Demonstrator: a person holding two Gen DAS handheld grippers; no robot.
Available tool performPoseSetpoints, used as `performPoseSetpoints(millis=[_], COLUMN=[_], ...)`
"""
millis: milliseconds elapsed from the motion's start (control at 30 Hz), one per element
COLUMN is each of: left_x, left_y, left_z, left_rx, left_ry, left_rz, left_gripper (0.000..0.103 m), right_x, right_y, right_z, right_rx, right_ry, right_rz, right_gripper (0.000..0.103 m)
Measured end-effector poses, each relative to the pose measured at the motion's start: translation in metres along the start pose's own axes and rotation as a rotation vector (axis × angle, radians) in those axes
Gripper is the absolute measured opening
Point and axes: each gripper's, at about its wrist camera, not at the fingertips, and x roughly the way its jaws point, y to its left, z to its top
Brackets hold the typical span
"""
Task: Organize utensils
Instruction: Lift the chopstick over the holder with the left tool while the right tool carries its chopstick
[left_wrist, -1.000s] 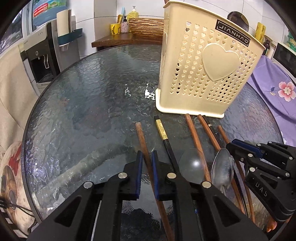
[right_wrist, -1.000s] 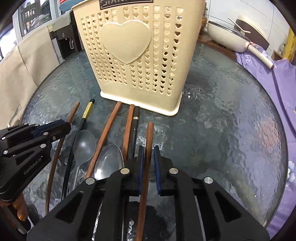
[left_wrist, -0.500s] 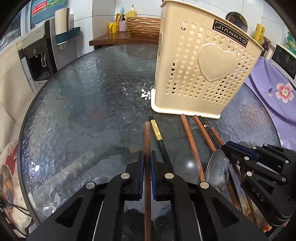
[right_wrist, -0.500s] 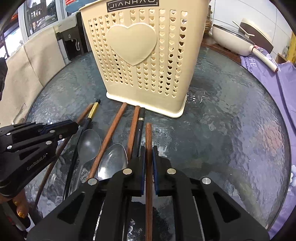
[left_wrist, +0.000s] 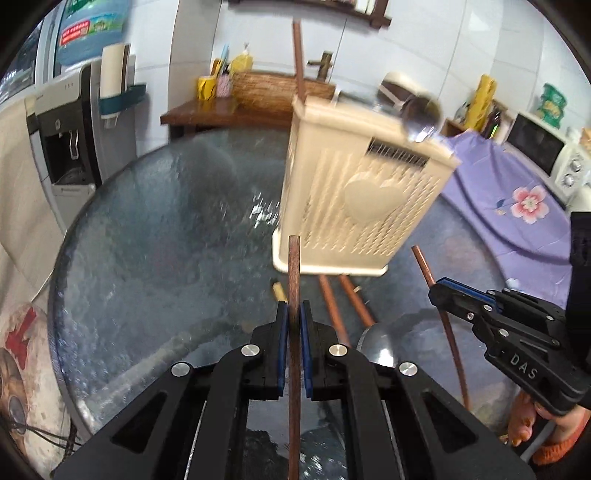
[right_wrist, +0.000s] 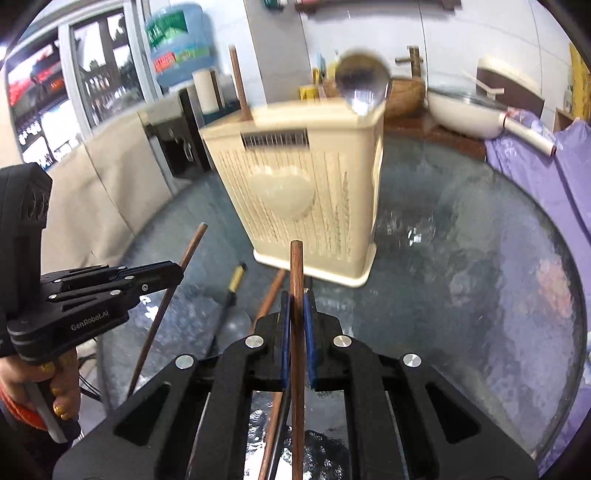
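My left gripper (left_wrist: 291, 325) is clamped on a dark wooden chopstick (left_wrist: 293, 266), whose tip reaches toward twelve o'clock and overlaps the foot of the cream utensil holder (left_wrist: 354, 199). My right gripper (right_wrist: 295, 314) pinches a second wooden chopstick (right_wrist: 296, 266) the same way, pointing at the holder's base (right_wrist: 306, 192).

The left wrist view shows my right gripper at four o'clock with its stick slanting up out of the jaws. It also catches a microwave (left_wrist: 543, 151) at two o'clock and a purple flowered cloth (left_wrist: 517, 199) past the worktop's edge. The right wrist view shows the reverse: my left gripper at nine o'clock with its stick crossing it, and the hand (right_wrist: 55, 391) on the handle (painted nails show). Only this view has the white pan (right_wrist: 465, 110) at one o'clock.

On the glass worktop (left_wrist: 166, 240) two brown sticks (left_wrist: 332, 306) and a gold-banded black chopstick (right_wrist: 232, 288) lie between the grippers and the holder, and a spoon bowl (left_wrist: 384, 339) shows just right of my left gripper. A brown stick (left_wrist: 298, 59) stands upright out of the holder's top, and a blurred spoon (right_wrist: 364, 83) rises at its far corner.
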Motion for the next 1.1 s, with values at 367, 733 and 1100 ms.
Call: performPoseSetpoints(millis=[367, 733, 1100], left_x=[-0.057, -0.095, -0.11], left_y=[-0.016, -0.019, -0.023], left_z=[0.018, 0.017, 0.029], left_rx=[0.042, 0.067, 0.091], left_ry=[-0.125, -0.188, -0.223], left_rz=[-0.077, -0.13, -0.148], left_gripper=[0.007, 0.007, 0.006], right_x=[-0.068, -0.112, -0.131], right_y=[0.007, 0.017, 0.028], right_z=[0.025, 0.031, 0.047], right_rx=[-0.038, -0.052, -0.088], right_ry=[-0.151, -0.209, -0.248], right_rz=[0.044, 0.086, 0.083], right_gripper=[0.008, 0.008, 0.008])
